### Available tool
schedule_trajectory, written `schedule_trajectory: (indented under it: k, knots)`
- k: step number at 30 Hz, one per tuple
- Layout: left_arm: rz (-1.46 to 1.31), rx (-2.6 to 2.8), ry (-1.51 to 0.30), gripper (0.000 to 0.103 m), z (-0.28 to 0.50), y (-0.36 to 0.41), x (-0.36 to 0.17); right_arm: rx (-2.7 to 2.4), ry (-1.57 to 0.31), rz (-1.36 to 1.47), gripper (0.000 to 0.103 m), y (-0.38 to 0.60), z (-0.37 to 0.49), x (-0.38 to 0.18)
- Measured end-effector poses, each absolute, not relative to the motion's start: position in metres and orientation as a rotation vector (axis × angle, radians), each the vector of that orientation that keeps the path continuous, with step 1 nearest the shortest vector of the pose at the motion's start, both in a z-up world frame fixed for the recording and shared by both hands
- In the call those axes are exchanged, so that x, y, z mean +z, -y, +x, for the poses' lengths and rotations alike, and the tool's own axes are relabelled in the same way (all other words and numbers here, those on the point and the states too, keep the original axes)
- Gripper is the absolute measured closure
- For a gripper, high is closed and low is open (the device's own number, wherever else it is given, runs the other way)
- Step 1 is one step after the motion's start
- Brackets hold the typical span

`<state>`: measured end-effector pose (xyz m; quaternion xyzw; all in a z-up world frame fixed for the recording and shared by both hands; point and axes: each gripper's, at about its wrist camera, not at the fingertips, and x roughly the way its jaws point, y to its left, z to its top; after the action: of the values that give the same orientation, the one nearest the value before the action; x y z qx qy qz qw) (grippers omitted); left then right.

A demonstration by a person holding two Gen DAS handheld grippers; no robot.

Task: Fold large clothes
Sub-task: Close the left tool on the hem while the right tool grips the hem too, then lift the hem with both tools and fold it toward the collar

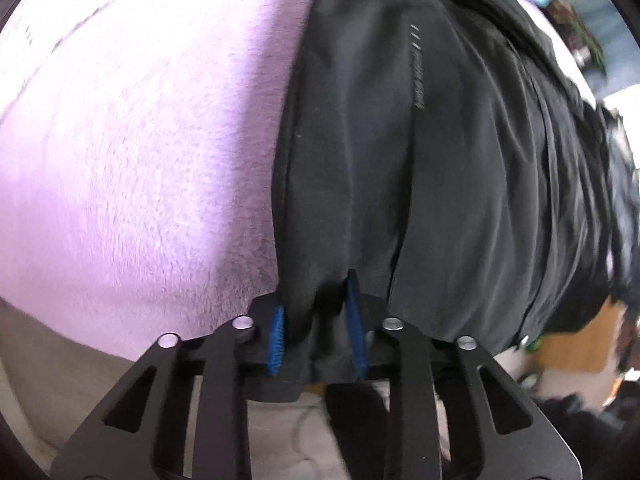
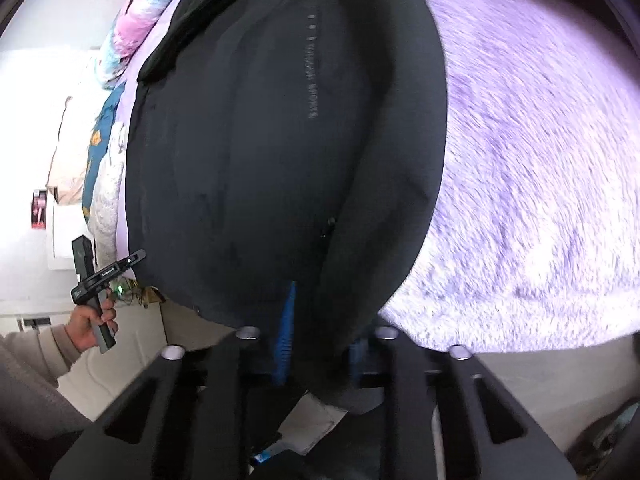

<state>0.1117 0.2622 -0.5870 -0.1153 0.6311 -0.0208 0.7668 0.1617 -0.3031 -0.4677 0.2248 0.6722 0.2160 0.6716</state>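
A large black garment (image 1: 460, 168) lies on a fluffy lilac blanket (image 1: 140, 152). My left gripper (image 1: 318, 320) is shut on the garment's near edge, with cloth bunched between its blue pads (image 1: 277, 336). In the right wrist view the same black garment (image 2: 260, 152) fills the middle, with small grey lettering down it. My right gripper (image 2: 320, 344) is shut on its near hem, and a white label (image 2: 316, 424) hangs below the jaws. The left gripper (image 2: 102, 276) shows at the left, held in a hand.
The lilac blanket (image 2: 540, 180) spreads to the right of the garment. Patterned pillows and bedding (image 2: 132, 28) lie at the far left end. A pale floor (image 1: 60, 380) shows below the bed's edge. Dark clutter (image 1: 624, 208) sits at the right.
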Motion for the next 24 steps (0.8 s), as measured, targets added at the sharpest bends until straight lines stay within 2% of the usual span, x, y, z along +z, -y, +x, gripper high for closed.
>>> schedule_trajectory:
  k: [2,8,14,24]
  knots:
    - [-0.253,-0.049,-1.38,0.084,0.112,-0.264,-0.584,0.494,-1.516,0.49,0.091,0.301,0.164,-0.467]
    - [-0.236,-0.057,-1.401,0.094,0.111,-0.267,-0.573,0.515,-1.525,0.471,0.093,0.302,0.167,-0.462]
    - [-0.202,-0.038,-1.442,0.095,0.13,-0.24,-0.567,0.539,-1.533,0.449,0.093,0.296,0.171,-0.454]
    - [-0.26,-0.055,-1.455,0.095,0.144,-0.246,-0.539,0.533,-1.506,0.424,0.095,0.294,0.182,-0.425]
